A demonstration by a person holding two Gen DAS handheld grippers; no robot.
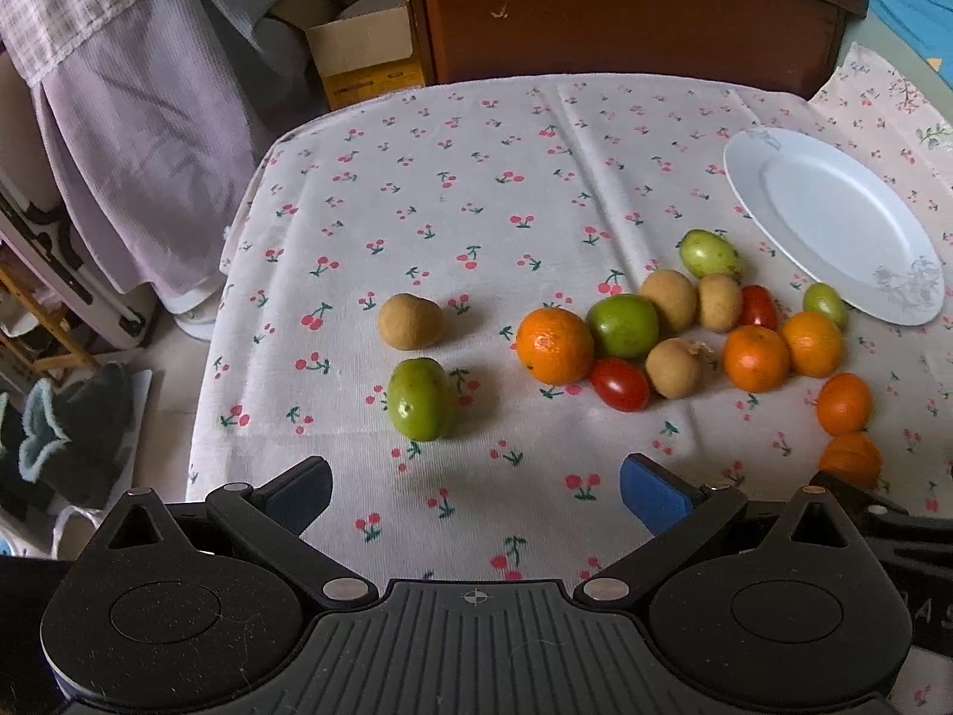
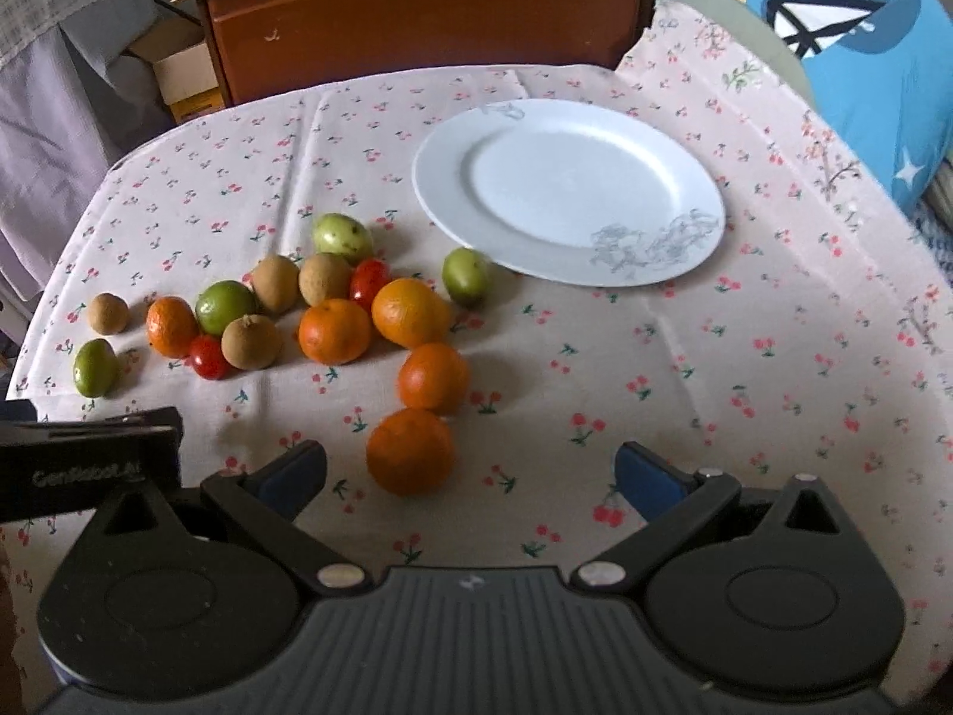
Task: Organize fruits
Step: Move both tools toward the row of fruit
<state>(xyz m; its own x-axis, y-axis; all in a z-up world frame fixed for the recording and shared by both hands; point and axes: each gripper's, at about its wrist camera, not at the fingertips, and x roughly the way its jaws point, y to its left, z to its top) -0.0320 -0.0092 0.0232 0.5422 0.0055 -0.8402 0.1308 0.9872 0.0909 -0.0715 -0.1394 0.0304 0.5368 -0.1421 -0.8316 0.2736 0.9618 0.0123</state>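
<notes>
Fruits lie loose on a cherry-print tablecloth (image 1: 476, 179): several oranges, green fruits, brown fruits and two red tomatoes. A white plate (image 2: 566, 190) sits bare behind them, also the plate (image 1: 834, 220) at the right of the left wrist view. My left gripper (image 1: 475, 497) is open above the cloth, just short of a green fruit (image 1: 420, 398) and a brown fruit (image 1: 410, 320). My right gripper (image 2: 470, 479) is open, with the nearest orange (image 2: 410, 450) lying just ahead of its fingers, left of centre. Another orange (image 2: 433, 377) sits behind it.
A dark wooden cabinet (image 2: 429, 12) stands behind the table. A cardboard box (image 1: 357, 42) and hanging purple cloth (image 1: 137, 119) are at the left, beyond the table edge. A blue printed cushion (image 2: 863, 42) lies at the right. The left gripper's body (image 2: 89, 459) shows at the right wrist view's left.
</notes>
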